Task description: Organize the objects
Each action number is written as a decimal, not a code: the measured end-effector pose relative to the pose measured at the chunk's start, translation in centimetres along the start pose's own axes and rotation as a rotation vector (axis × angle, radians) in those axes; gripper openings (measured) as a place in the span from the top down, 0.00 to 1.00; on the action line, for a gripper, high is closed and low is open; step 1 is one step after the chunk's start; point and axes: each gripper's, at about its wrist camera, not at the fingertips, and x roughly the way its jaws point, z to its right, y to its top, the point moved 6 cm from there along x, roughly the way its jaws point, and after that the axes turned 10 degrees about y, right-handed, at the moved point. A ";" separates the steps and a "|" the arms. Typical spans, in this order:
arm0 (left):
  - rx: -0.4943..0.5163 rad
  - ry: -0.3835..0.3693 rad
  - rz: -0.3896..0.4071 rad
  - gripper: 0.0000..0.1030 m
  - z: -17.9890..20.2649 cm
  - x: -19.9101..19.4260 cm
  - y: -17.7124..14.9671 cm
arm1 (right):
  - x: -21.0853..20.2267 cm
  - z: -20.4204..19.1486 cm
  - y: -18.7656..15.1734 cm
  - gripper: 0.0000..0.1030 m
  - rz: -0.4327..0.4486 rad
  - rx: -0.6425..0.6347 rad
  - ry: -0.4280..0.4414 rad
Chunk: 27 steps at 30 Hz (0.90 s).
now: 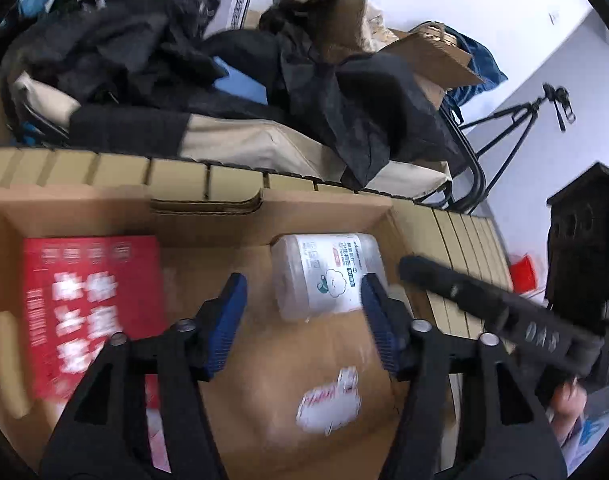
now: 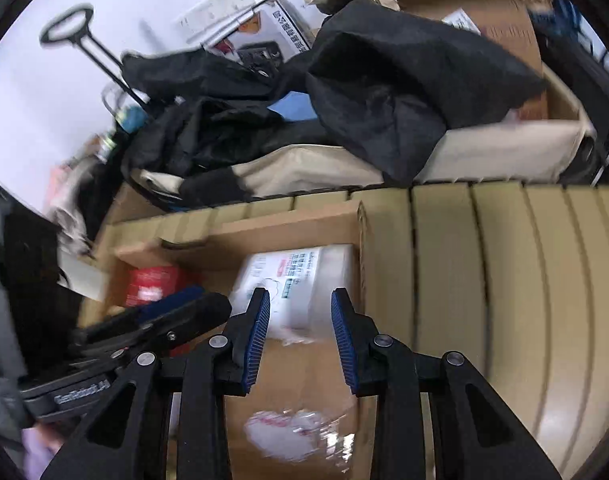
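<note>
An open cardboard box (image 1: 208, 216) sits on a slatted tan table (image 1: 176, 174). Inside lie a red package with white lettering (image 1: 90, 304) at the left and a clear plastic pack of white cotton pads (image 1: 328, 274) at the far right corner. My left gripper (image 1: 302, 320) is open and empty above the box floor, just in front of the pack. My right gripper (image 2: 300, 336) is open and empty over the box's right side, with the pack (image 2: 296, 284) just beyond its tips. The other gripper shows as a black bar (image 1: 492, 312) in the left view and at lower left (image 2: 144, 328) in the right view.
A white torn sticker (image 1: 330, 402) lies on the box floor. Behind the table, black clothing (image 1: 152, 52) is heaped over a beige bag (image 1: 288, 148) and cardboard boxes (image 1: 428, 56). A tripod (image 1: 524, 120) and a black stand (image 1: 584, 252) are at the right.
</note>
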 end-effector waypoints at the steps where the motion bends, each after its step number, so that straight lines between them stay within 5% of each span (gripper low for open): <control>1: 0.034 0.018 0.031 0.39 0.3 -1.8 -0.1 | -1.1 -0.4 -0.1 0.66 0.017 -0.015 -0.012; 3: 0.106 0.085 0.094 0.15 0.3 -5.2 -0.4 | -3.2 -1.6 -0.4 0.66 0.031 -0.040 -0.015; 7: 0.228 0.287 0.147 0.11 -1.2 -11.5 -3.6 | -9.0 -4.4 -2.2 0.65 0.042 -0.094 -0.019; 11: 0.220 0.432 0.125 0.00 -3.9 -18.4 -8.7 | -15.2 -6.7 -6.4 0.62 0.038 -0.182 -0.091; 12: 0.208 0.450 0.137 0.00 -4.5 -20.1 -9.8 | -17.2 -7.4 -8.3 0.59 0.035 -0.209 -0.118; 14: 0.187 0.491 0.158 0.00 -5.5 -23.9 -11.9 | -20.0 -8.1 -10.8 0.33 0.028 -0.242 -0.148; 16: 0.167 0.531 0.174 0.00 -6.1 -27.7 -13.9 | -23.2 -9.6 -13.5 0.20 0.034 -0.286 -0.172; 22: 0.106 0.497 0.238 0.00 -5.8 -35.9 -18.1 | -30.3 -14.4 -19.2 0.20 0.106 -0.383 -0.191; 27: 0.034 0.418 0.344 0.00 -4.2 -39.7 -23.4 | -32.2 -16.4 -23.8 0.20 0.152 -0.397 -0.193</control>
